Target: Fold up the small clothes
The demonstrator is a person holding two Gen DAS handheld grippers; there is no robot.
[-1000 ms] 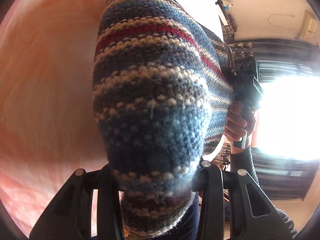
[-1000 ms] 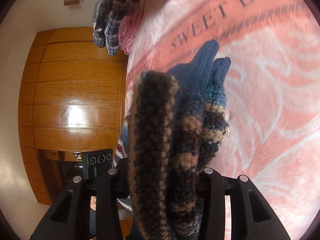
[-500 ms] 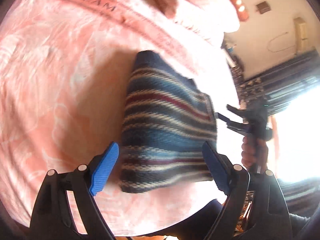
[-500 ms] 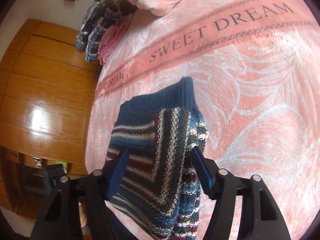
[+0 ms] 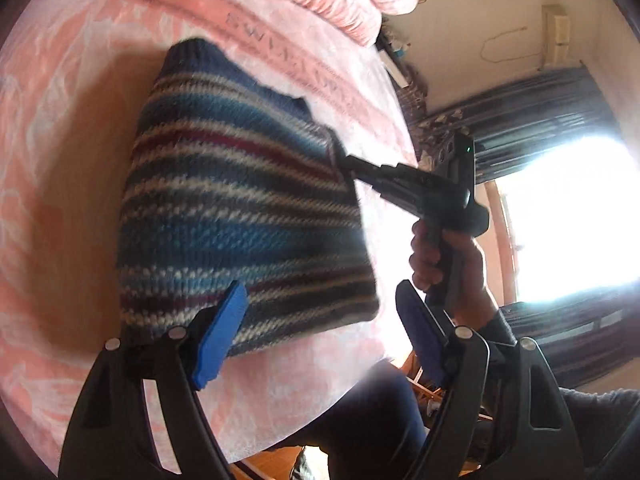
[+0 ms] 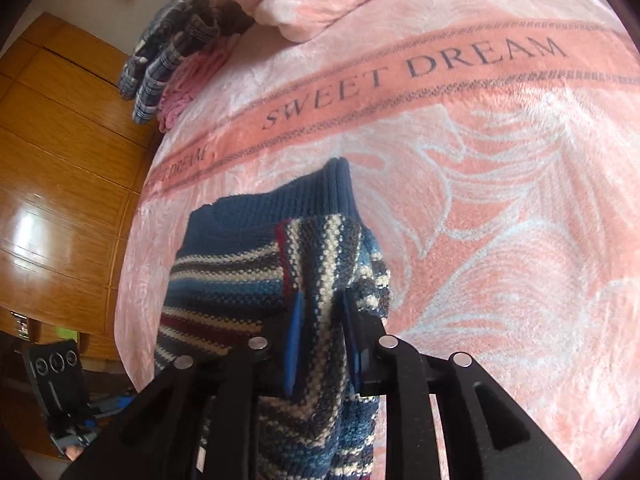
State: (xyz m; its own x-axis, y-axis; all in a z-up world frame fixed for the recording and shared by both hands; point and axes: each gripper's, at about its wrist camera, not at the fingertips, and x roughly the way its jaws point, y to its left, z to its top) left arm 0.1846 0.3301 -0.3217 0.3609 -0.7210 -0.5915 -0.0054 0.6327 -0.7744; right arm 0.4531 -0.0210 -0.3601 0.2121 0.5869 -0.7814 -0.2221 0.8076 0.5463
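Pink fleece blanket [image 6: 500,200], printed with "SWEET DREAM", covers the bed and fills most of both views. Striped knit sweater [image 5: 240,208], in blue, white and maroon bands with a dark blue ribbed edge, lies folded on the blanket near the bed's front edge; its stripes run across the left wrist view, so its long axis points away from that camera towards the pillows [image 5: 340,4]. Plaid garments [image 6: 168,60] are heaped at the far corner, well apart from the sweater. Right gripper [image 6: 320,320] pinches a doubled layer of sweater between its blue pads; in the left wrist view it enters from the sweater's right side, a hand [image 5: 448,264] around its handle. Left gripper [image 5: 320,340] has its jaws spread and holds nothing, its left pad [image 5: 220,340] overlapping the near hem. Judged from this, the right gripper alone controls the fabric, and the next fold turns on that right-hand edge.
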